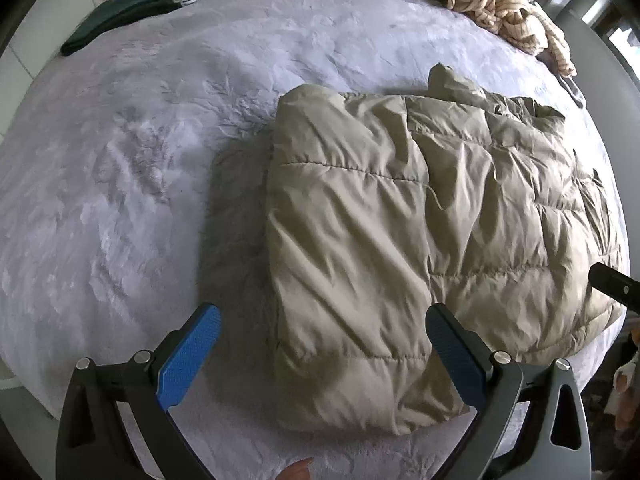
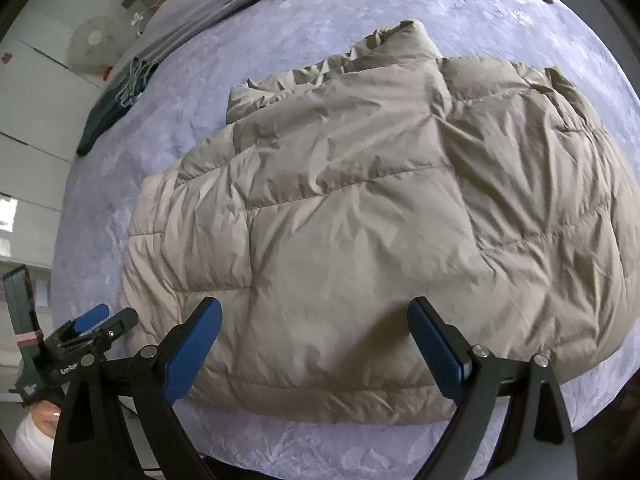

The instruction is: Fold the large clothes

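A beige quilted puffer jacket (image 1: 400,240) lies folded on a pale lilac bed cover (image 1: 140,140). In the left wrist view my left gripper (image 1: 324,316) hangs open above the jacket's near left corner, its blue pads (image 1: 188,356) wide apart and gripping nothing. The right wrist view shows the jacket (image 2: 360,208) from closer, filling most of the frame. My right gripper (image 2: 314,310) stands open over its near edge, with nothing pinched between the blue pads (image 2: 192,352). The left gripper (image 2: 92,328) also appears at the lower left of that view, beside the jacket.
A dark green folded cloth (image 1: 132,12) lies at the far left of the bed. A heap of cream striped fabric (image 1: 508,8) sits at the far right. White cupboards (image 2: 28,120) and a fan (image 2: 94,46) stand left of the bed. A fingertip (image 1: 298,470) shows at the bottom.
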Tool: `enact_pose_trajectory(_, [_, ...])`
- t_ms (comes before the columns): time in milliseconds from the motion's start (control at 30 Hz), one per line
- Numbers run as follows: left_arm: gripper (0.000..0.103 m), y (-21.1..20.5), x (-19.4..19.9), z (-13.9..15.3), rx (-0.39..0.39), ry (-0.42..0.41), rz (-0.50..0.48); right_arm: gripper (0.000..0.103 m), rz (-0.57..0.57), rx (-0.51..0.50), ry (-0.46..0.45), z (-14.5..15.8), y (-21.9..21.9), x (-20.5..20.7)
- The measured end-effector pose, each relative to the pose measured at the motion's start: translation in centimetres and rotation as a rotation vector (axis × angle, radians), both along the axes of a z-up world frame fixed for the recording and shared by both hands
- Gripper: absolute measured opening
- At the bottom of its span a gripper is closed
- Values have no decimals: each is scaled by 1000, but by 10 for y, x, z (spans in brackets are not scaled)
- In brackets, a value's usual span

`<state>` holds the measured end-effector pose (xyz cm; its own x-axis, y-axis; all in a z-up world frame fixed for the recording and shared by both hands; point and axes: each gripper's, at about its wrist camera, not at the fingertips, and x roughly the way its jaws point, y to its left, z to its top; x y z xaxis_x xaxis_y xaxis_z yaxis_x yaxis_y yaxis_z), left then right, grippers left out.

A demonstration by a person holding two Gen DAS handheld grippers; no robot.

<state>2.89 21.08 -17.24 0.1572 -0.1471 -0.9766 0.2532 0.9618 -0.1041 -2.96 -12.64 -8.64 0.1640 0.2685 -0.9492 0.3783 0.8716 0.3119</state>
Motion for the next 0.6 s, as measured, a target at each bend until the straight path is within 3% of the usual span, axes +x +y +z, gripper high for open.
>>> enact_pose_trajectory(33, [103,-2,1,-1,1,1,2,103,10,-12,2,-1,2,2])
enact_pose_trajectory(267, [102,2,8,-11,-13,23,95,103,63,-10,16,-10,-1,18])
enact_pose_trajectory(600, [102,7,15,-25,-111,70,86,103,80,50,128,-37,-13,30])
